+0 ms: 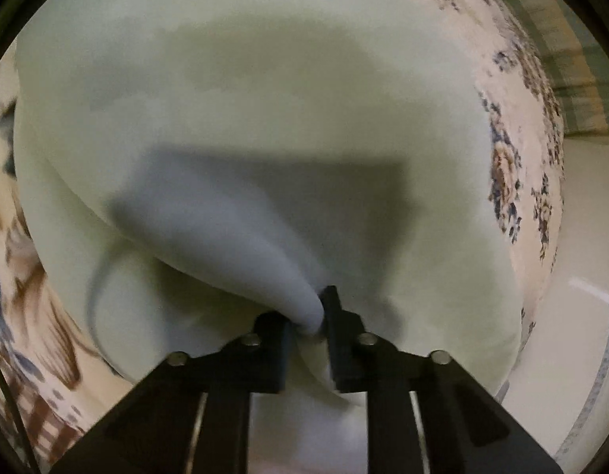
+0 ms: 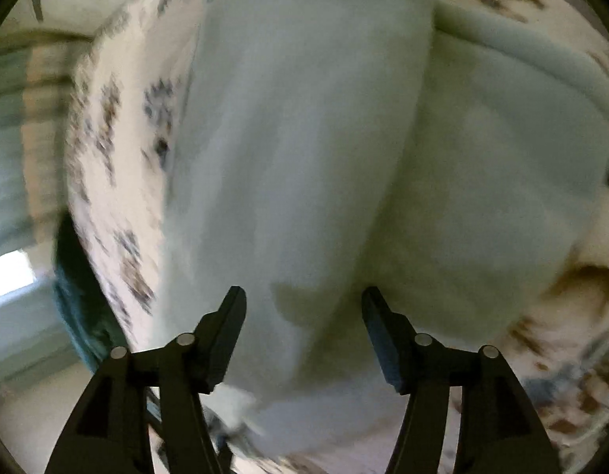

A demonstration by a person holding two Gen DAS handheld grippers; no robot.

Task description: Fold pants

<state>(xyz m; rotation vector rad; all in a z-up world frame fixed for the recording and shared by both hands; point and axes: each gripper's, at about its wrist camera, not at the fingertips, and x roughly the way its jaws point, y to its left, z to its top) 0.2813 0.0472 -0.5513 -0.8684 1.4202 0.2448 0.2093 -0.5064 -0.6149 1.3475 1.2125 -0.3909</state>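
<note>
On the floral bedcover (image 1: 513,181) lie the pants (image 1: 265,98), pale and nearly white, spread wide so that they fill most of both views. The left gripper (image 1: 310,322) points steeply down at them and has its fingers pinched together on a raised ridge of the cloth; the fabric runs up from the bedcover in a grey-shadowed peak and ends between the pads. That grip looks firm, though only a small tuck of cloth is caught.

The right gripper (image 2: 304,306) hangs over the pants (image 2: 304,138) with its jaws standing apart. Cloth shows in the gap between them, but the pads do not press on it, and nothing is held there. A long lengthwise crease or edge runs up the pants from near that gripper toward the far side of the bedcover (image 2: 107,138), and a thicker rolled band, perhaps the waistband, lies at the upper right; the blur makes it hard to say which.

As to progress, I judge the fold is at an early stage. One side is seized and lifted slightly off the bedcover, the other is not yet taken, and no neat folded shape shows anywhere. Still to come, as far as one can tell: a second grip by the right gripper, carrying the cloth over onto itself, and smoothing it flat on the bedcover.
</note>
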